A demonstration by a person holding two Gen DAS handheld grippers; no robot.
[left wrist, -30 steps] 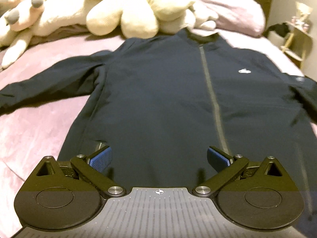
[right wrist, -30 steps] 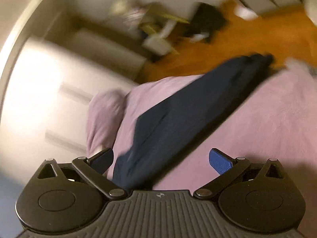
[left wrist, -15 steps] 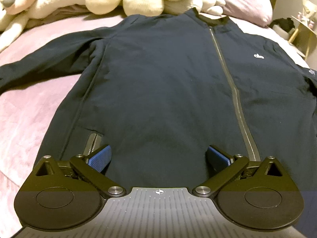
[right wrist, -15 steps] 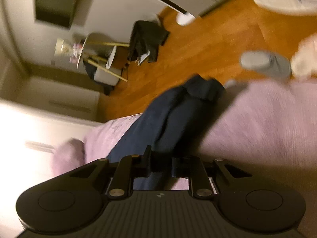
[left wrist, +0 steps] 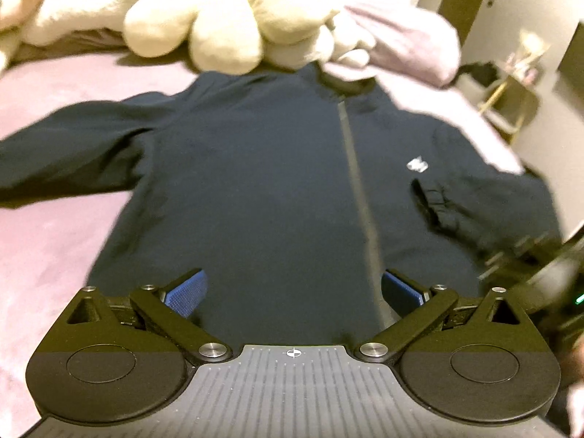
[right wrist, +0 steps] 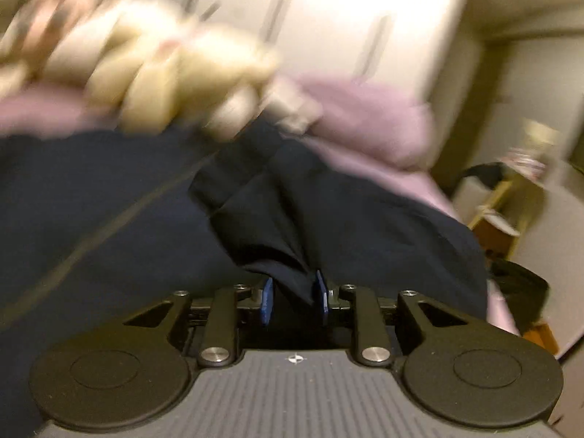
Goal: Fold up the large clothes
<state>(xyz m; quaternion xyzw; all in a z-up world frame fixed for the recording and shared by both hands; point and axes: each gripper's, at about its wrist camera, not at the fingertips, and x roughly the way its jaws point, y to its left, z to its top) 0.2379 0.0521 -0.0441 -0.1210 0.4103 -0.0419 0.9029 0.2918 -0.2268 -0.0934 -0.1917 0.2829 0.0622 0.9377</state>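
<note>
Dark navy jacket (left wrist: 262, 182) lies front-up on the pink bed (left wrist: 54, 241), zip (left wrist: 359, 200) running 12-to-6 down the middle, collar at 12 by the cream plush toys (left wrist: 222, 29) & a pink pillow (left wrist: 401, 40). One sleeve (left wrist: 65, 160) stretches out flat toward 9. The other sleeve (left wrist: 460, 204) is folded in over the chest, cuff just under the small white logo (left wrist: 417, 164).

Left claw (left wrist: 294, 292): spread wide, blue pads (left wrist: 186, 292) hovering over the hem w/ nothing between them.

Right claw (right wrist: 295, 301): jaws close together but easing apart, a bunch of sleeve cloth between the blue pads (right wrist: 268, 299); cloth runs up toward 12 from the pinch. Right view badly blurred. Right claw also shows as a blur at 3–4 in the left view.
</note>
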